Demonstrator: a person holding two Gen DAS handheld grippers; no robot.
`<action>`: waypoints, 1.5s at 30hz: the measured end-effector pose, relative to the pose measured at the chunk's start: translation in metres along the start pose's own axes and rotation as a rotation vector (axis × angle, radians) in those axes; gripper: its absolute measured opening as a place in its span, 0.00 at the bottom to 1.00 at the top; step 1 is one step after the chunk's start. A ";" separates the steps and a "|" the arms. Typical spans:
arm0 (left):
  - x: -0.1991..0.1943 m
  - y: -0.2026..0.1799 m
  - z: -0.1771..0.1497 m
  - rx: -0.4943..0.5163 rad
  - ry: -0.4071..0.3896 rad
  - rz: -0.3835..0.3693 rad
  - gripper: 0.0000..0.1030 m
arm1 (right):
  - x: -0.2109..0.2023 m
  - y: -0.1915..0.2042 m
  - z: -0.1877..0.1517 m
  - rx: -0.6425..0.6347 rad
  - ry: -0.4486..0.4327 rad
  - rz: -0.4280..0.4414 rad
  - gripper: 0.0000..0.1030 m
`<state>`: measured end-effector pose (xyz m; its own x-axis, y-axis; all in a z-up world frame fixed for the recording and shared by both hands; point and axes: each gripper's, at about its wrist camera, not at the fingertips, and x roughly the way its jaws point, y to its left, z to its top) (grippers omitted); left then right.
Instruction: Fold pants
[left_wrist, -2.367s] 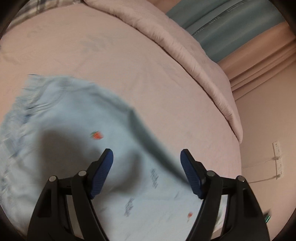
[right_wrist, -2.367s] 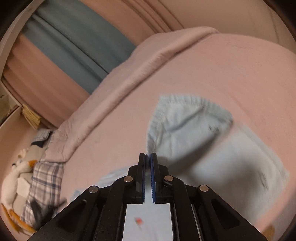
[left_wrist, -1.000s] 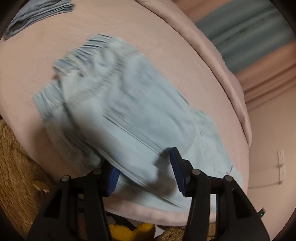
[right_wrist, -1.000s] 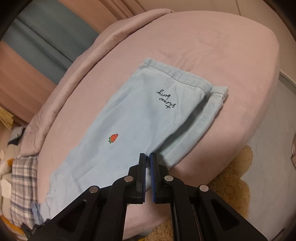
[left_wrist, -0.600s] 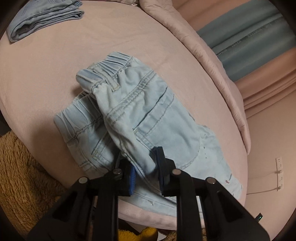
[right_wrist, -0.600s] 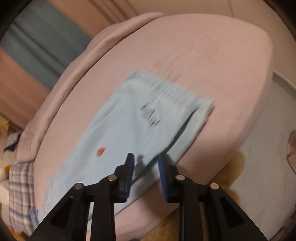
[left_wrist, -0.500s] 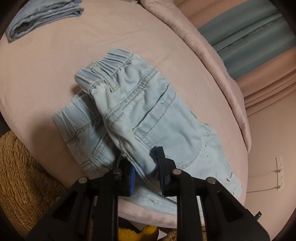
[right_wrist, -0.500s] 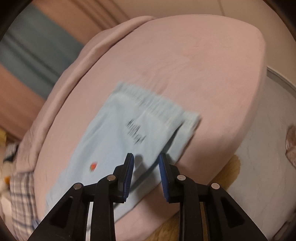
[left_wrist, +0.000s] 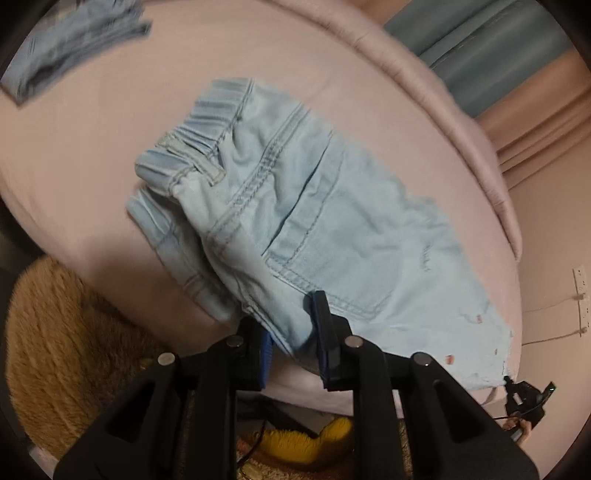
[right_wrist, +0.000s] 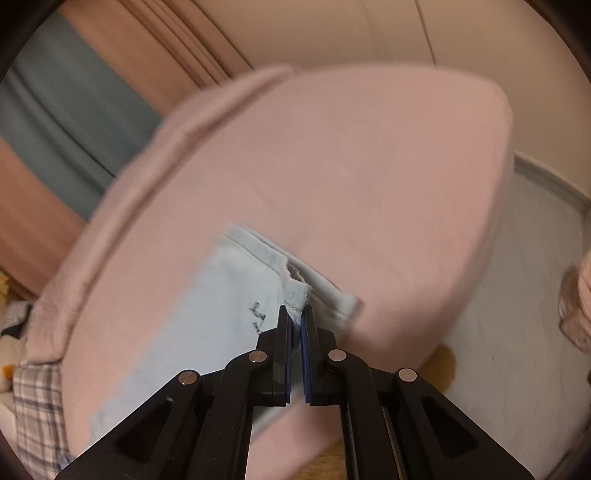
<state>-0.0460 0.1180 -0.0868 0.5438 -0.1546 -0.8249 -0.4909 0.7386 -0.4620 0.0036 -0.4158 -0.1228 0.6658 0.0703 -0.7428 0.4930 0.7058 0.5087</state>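
Light-blue denim pants (left_wrist: 314, 221) lie on a pink bed (left_wrist: 92, 155), waistband far left, legs running to the right. My left gripper (left_wrist: 291, 332) is shut on a raised fold of the pants near the back pocket, at the bed's near edge. In the right wrist view the pant leg (right_wrist: 229, 314) lies flat with dark lettering on it. My right gripper (right_wrist: 295, 317) is shut on the corner of the leg's hem (right_wrist: 297, 293), which is lifted a little off the bed (right_wrist: 369, 177).
Another folded denim garment (left_wrist: 74, 44) lies at the bed's far left. A rolled pink duvet (left_wrist: 443, 92) lines the back. A brown rug (left_wrist: 66, 350) and a yellow item (left_wrist: 306, 439) lie below the bed edge. Plaid fabric (right_wrist: 33, 406) and grey floor (right_wrist: 517, 295) flank the bed.
My left gripper closed on a fold of the pants and has held still since. My right gripper opened, slid along the leg to its hem and closed on the hem corner.
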 end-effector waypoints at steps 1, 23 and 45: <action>0.001 0.001 0.000 -0.003 -0.002 -0.002 0.22 | 0.009 -0.005 -0.002 0.004 0.024 -0.017 0.06; -0.011 0.015 0.003 -0.024 0.014 0.012 0.26 | 0.033 0.002 0.005 -0.055 0.018 -0.100 0.04; -0.048 0.061 0.020 -0.091 -0.094 0.036 0.11 | 0.038 0.293 -0.092 -0.729 0.217 0.281 0.30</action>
<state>-0.0880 0.1832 -0.0691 0.5838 -0.0635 -0.8094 -0.5688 0.6794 -0.4636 0.1217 -0.1412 -0.0424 0.5505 0.3958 -0.7350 -0.2154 0.9180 0.3330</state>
